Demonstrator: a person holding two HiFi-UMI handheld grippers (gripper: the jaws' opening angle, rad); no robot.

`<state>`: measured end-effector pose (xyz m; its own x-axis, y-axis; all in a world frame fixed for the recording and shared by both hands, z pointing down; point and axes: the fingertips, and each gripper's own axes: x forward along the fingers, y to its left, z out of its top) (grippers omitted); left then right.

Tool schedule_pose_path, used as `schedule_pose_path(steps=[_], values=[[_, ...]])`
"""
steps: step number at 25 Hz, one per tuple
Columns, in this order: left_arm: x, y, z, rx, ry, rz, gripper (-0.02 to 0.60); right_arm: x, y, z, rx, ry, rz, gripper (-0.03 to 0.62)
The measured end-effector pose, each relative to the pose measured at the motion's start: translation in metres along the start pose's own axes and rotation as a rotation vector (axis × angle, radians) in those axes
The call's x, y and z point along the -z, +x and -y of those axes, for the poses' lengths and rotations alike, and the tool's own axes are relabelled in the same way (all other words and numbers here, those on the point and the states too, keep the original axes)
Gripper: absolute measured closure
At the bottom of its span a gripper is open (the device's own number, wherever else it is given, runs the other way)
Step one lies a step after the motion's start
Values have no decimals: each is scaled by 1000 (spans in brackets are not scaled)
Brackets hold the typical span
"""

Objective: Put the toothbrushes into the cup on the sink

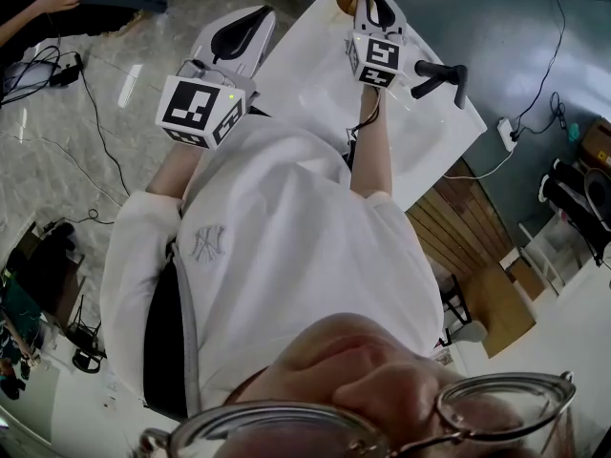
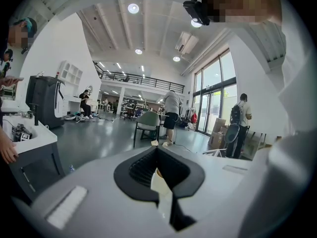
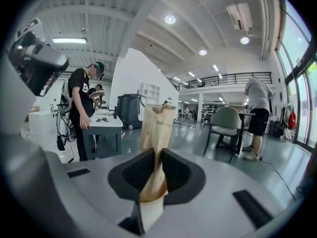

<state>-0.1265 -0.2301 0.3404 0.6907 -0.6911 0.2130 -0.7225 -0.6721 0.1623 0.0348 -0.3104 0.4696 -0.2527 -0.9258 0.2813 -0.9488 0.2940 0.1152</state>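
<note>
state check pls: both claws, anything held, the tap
Left claw: shut, nothing sticking out past its tips.
Right claw: shut on the paper packet.
Paper packet: upright, lower end pinched.
Tap: no water visible.

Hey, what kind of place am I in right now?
Probably a big open workshop or lab hall: a high ceiling with a mezzanine railing, tall windows and a workbench.
</note>
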Motion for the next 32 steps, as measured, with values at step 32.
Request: schedule_pose_path(steps=[32], values=[[-5,-4,8,15,6,16,572,-9,-10,4,-18,96,1,450]])
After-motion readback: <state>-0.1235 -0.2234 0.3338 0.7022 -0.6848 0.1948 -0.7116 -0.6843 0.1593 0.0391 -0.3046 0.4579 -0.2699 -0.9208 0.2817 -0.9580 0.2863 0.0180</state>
